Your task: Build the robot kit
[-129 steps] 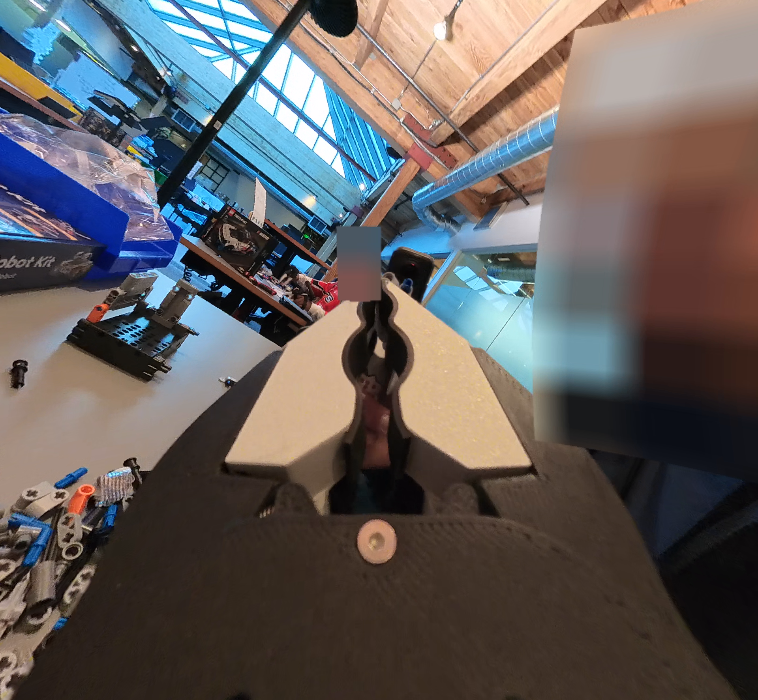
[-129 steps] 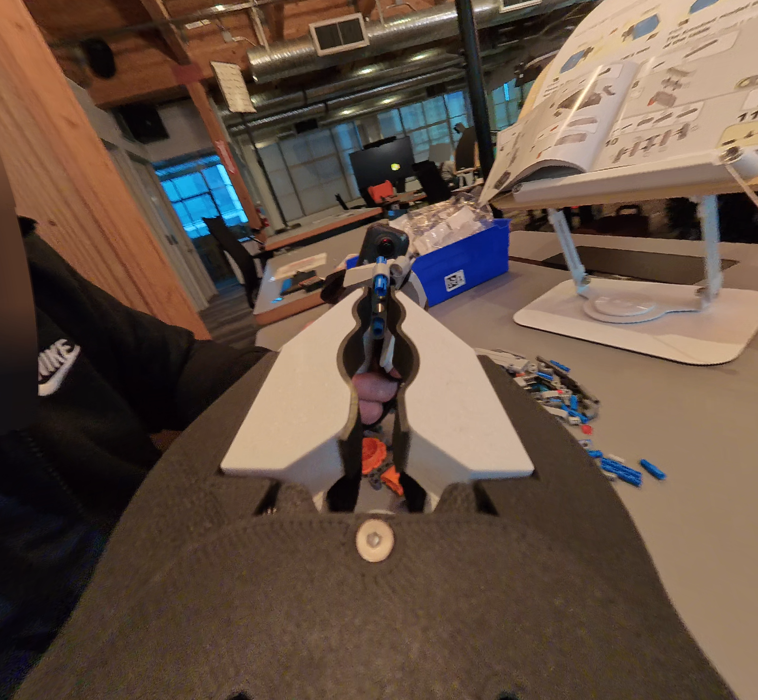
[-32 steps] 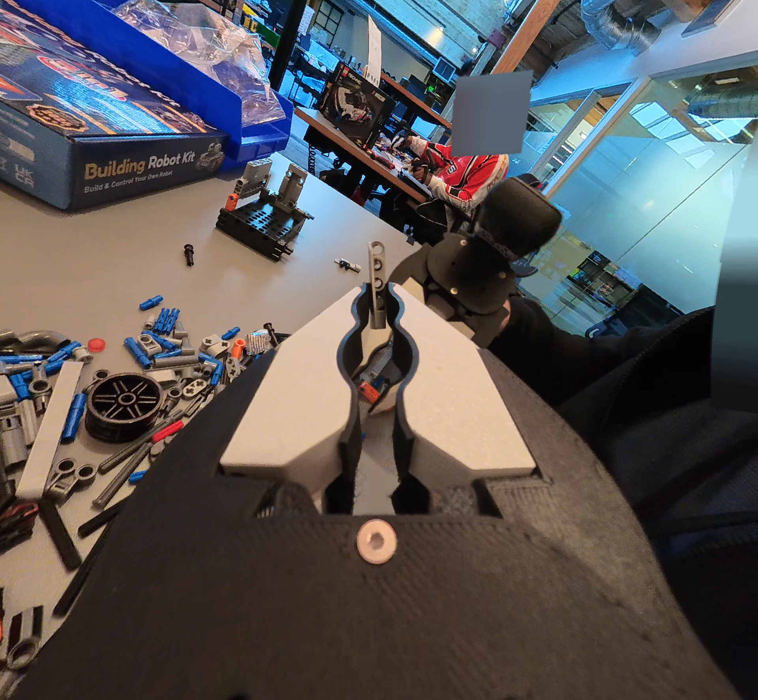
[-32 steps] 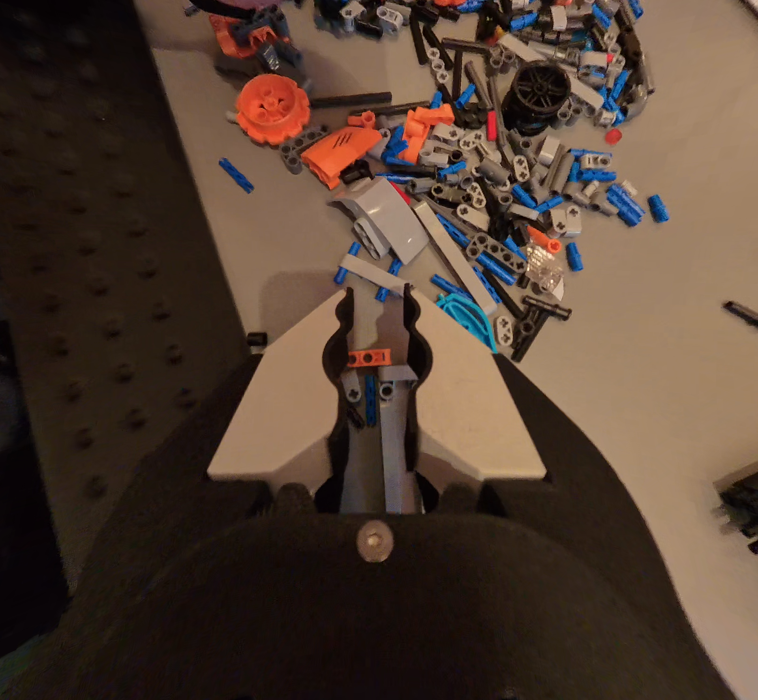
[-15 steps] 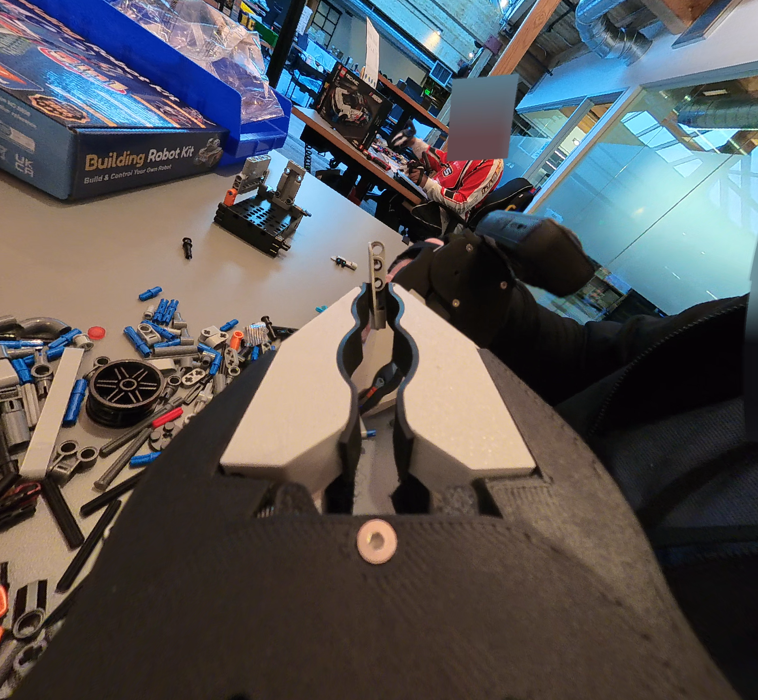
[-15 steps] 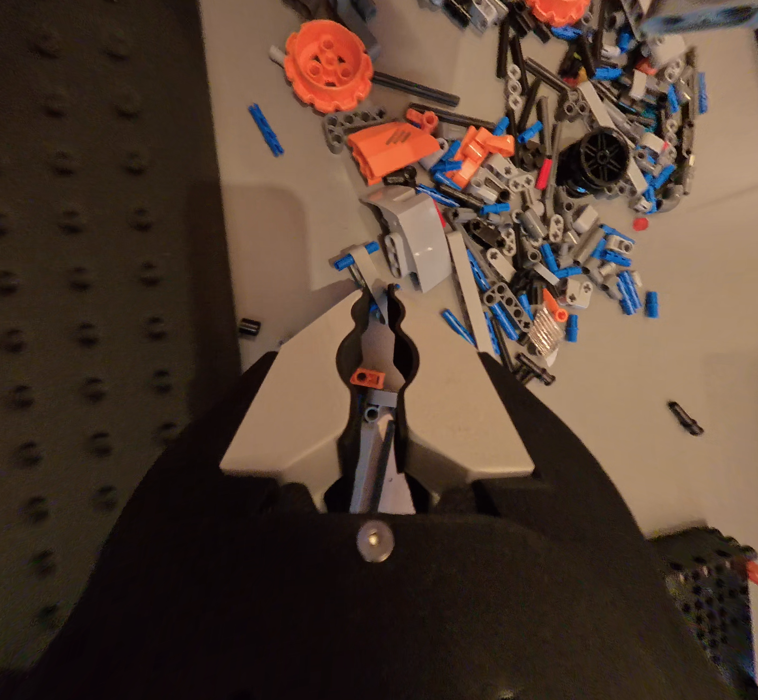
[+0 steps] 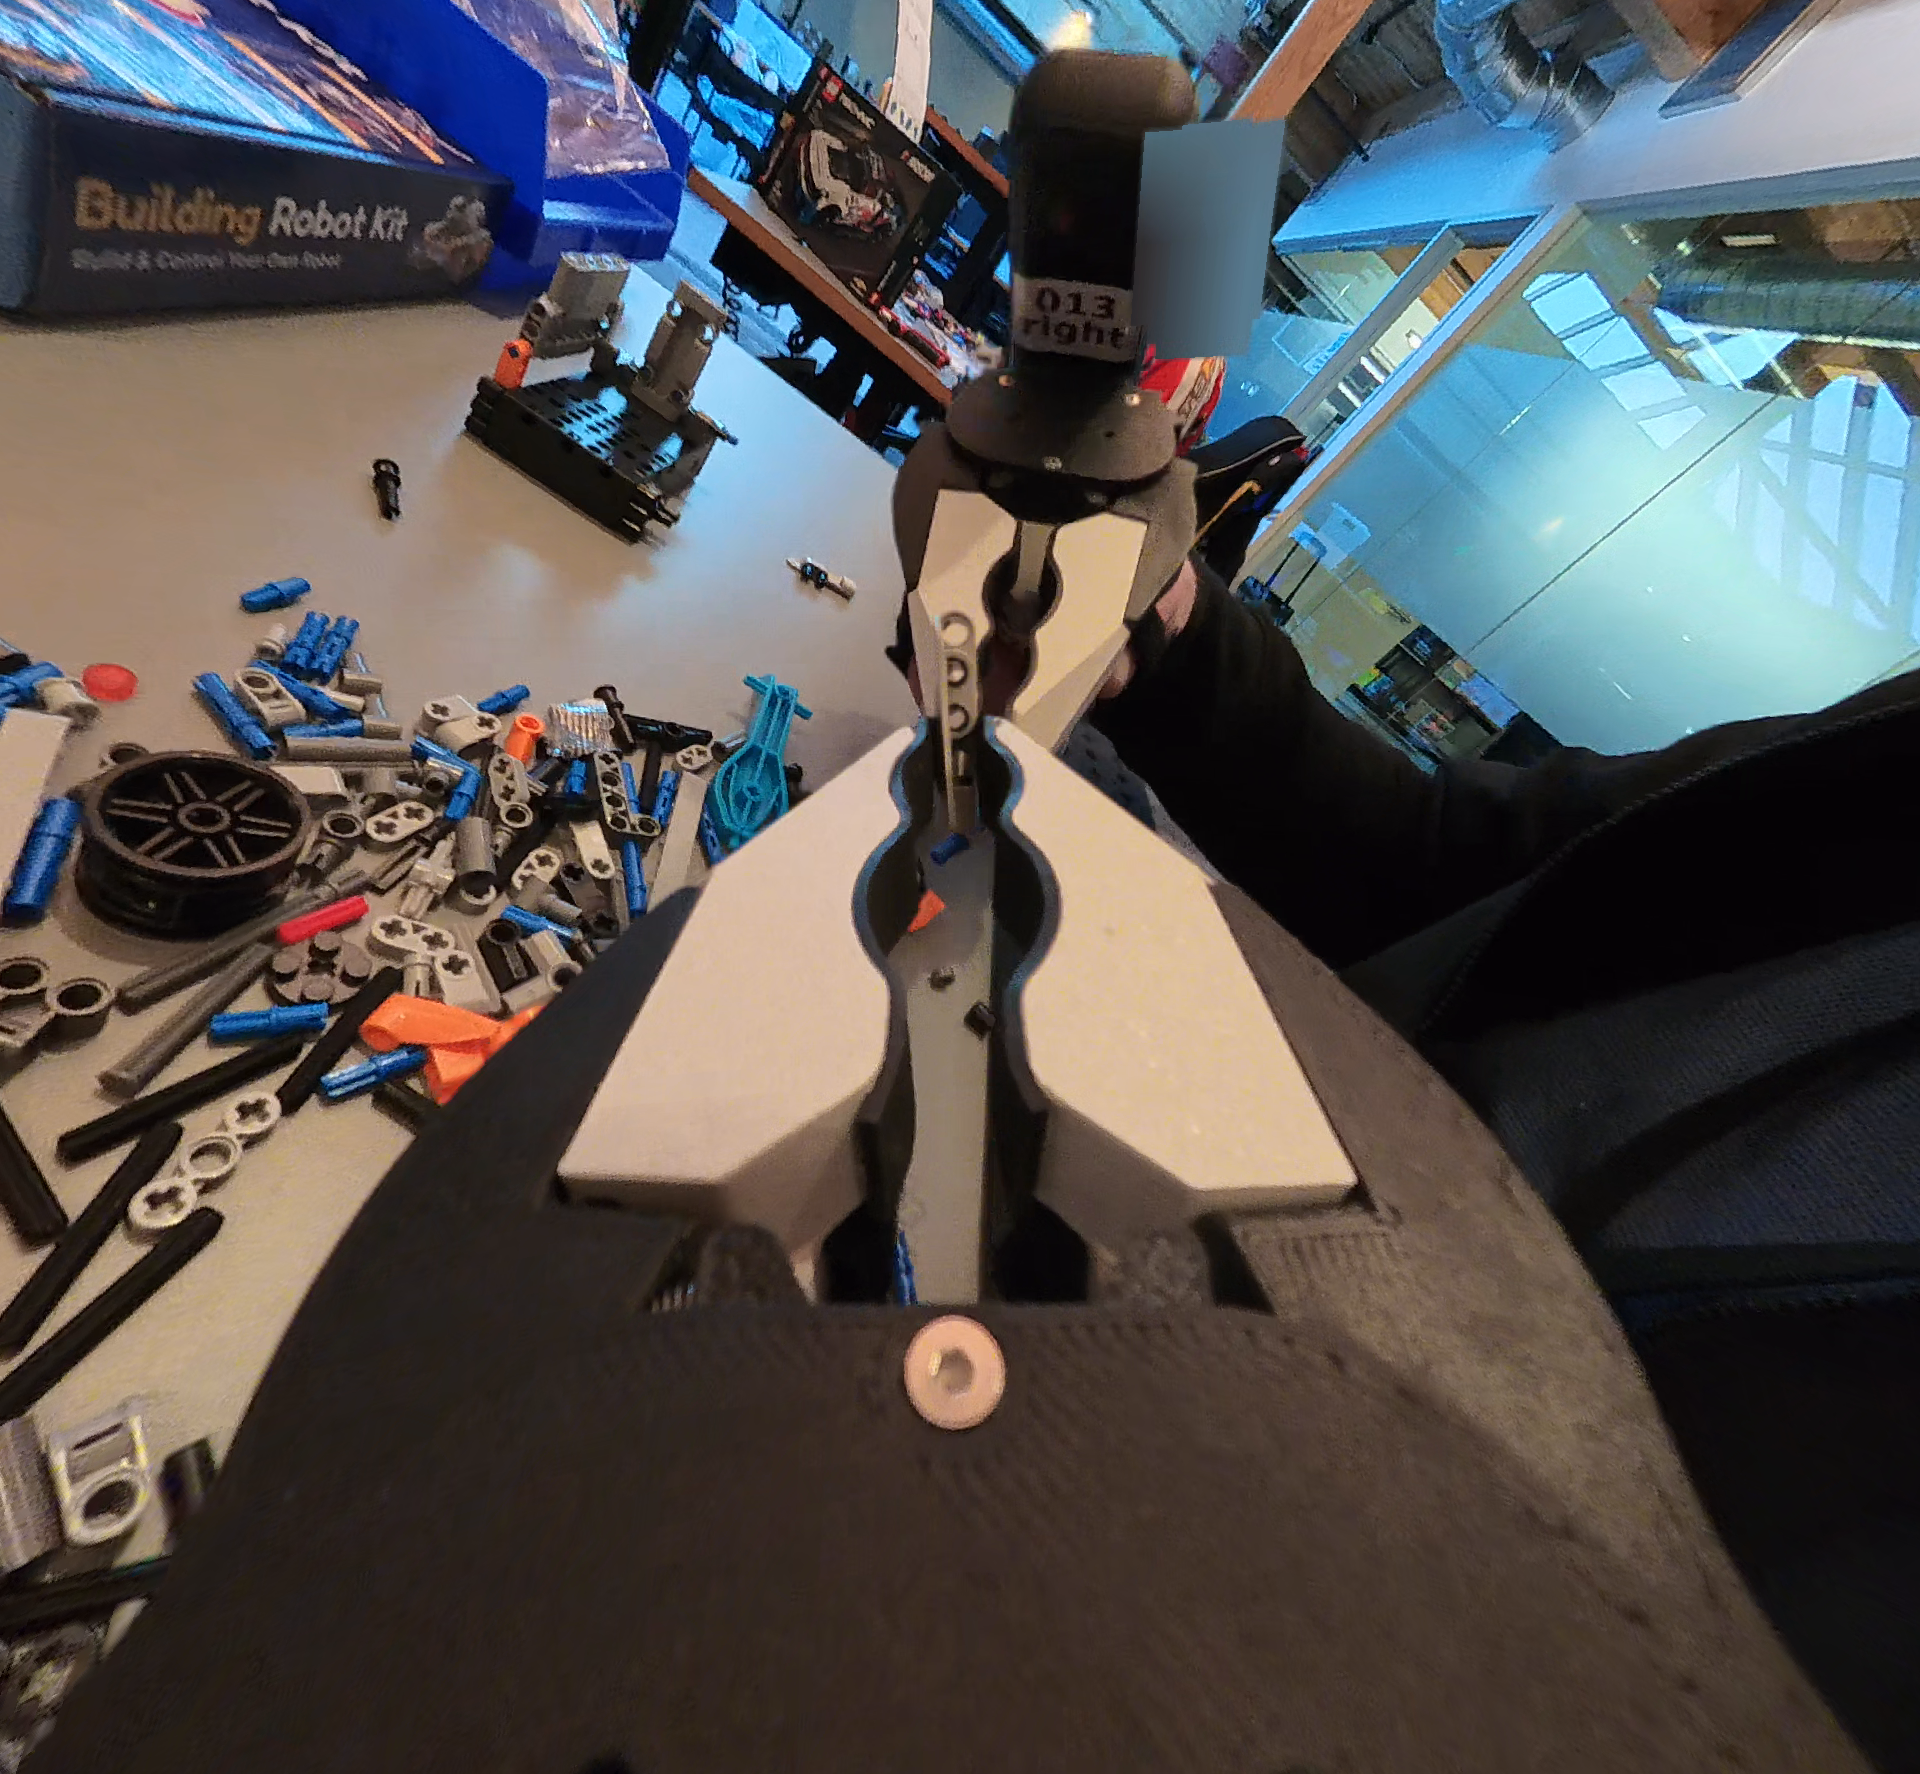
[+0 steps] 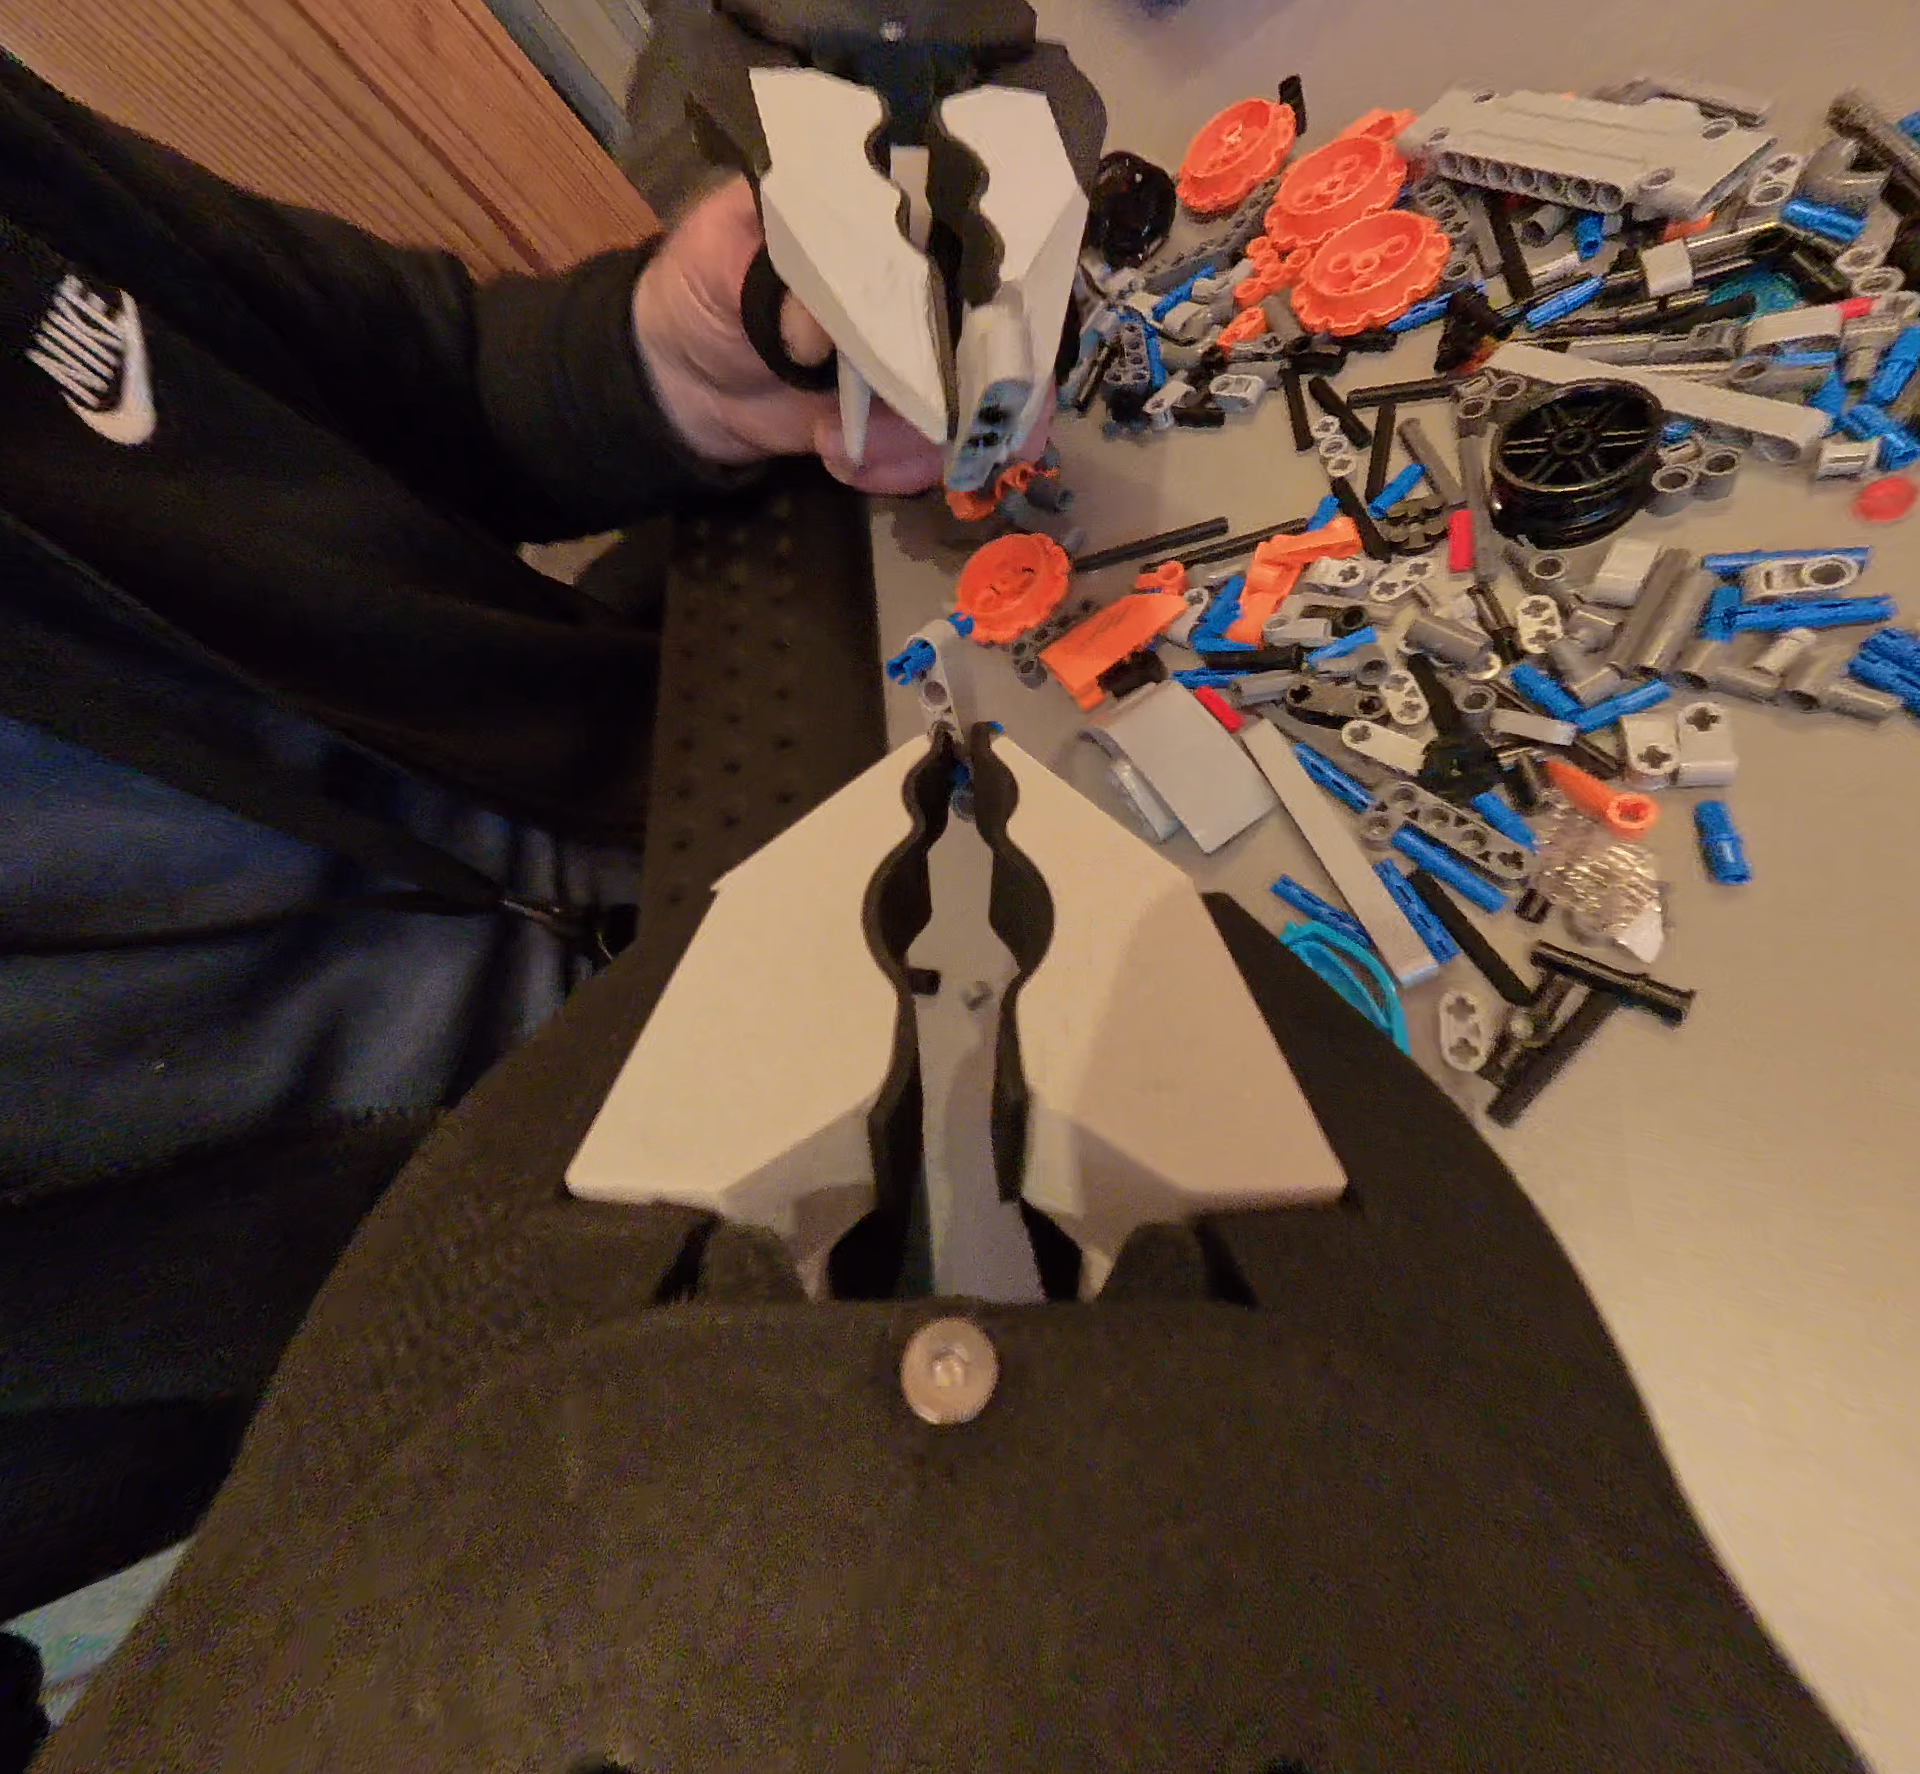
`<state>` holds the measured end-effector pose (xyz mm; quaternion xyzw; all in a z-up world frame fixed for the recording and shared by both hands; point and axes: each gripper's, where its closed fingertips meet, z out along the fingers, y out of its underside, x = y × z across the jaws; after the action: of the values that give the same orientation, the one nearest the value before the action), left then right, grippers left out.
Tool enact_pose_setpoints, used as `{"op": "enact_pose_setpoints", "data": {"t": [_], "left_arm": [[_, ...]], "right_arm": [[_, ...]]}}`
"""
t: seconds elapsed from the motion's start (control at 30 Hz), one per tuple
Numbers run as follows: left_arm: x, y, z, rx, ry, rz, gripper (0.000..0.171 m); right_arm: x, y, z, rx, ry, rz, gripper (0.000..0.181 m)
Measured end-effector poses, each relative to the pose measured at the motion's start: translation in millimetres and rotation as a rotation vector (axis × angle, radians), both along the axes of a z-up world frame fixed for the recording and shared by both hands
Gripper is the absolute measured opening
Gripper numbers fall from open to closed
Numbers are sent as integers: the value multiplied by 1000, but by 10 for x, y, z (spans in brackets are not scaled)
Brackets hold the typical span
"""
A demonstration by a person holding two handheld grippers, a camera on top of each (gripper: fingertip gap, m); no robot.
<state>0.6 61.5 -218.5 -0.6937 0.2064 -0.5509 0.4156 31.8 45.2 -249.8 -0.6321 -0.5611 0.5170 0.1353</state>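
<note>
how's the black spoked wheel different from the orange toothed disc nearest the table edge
The black spoked plastic wheel has open spokes and a deep rim; the orange toothed plastic disc has a closed face with small holes. The wheel lies deep in the parts pile; the disc sits at its fringe, by the edge of the grey table. Both are round and lie face up.

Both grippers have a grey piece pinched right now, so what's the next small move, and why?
Probably ease the right gripper toward the left gripper and line the two parts up. The right is shut on a grey beam with blue pins and the left on a grey beam with holes. In the right wrist view the two parts are apart.
</note>
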Motion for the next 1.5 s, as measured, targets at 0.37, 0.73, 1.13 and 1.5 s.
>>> {"op": "enact_pose_setpoints", "data": {"t": [0.37,0.73,1.13,1.5], "left_arm": [[127,-79,-2,1,-32,-45,4],[100,-42,-142,-12,75,-19,3],[56,-36,-134,-25,62,-20,4],[61,-40,-131,-24,64,-21,4]], "right_arm": [[-52,-16,225,-265,195,-59,1],[-2,-306,-641,-176,-367,100,0],[-63,-330,-517,194,-287,111,19],[35,-438,-780,529,-454,143,17]]}}
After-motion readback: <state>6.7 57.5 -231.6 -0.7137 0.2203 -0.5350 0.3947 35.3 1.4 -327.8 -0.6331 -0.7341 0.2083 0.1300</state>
